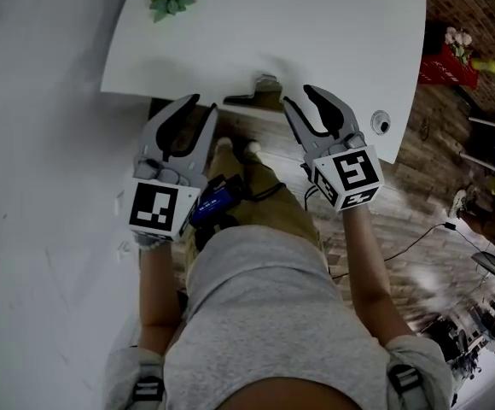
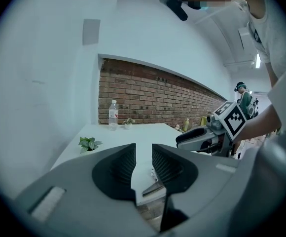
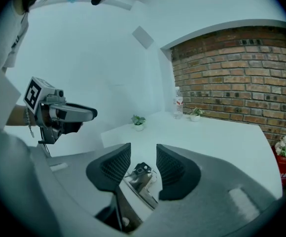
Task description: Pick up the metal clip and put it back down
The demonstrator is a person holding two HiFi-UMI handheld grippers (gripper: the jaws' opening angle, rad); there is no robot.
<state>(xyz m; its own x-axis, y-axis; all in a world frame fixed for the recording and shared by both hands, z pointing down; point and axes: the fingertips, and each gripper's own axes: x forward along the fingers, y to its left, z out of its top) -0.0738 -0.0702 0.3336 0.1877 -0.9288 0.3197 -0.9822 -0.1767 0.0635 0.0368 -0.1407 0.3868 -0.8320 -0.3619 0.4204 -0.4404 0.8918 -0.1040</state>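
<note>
Your right gripper [image 3: 143, 151]: jaws wide apart, pressing nothing; metal clip [image 3: 141, 176] shows through gap, lying on near edge of white table [image 3: 217, 132]. Your left gripper [image 2: 143, 151]: jaws narrowly apart, nothing between; clip just beyond them. Small plant [image 1: 171, 2] at table's far side, well apart from clip

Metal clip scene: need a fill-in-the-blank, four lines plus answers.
The metal clip lies at the near ____ of the white table.
The right gripper has its jaws ____, not touching the clip.
The left gripper holds ____.
The water bottle stands before a ____ wall.
Answers: edge; open; nothing; brick.
</note>
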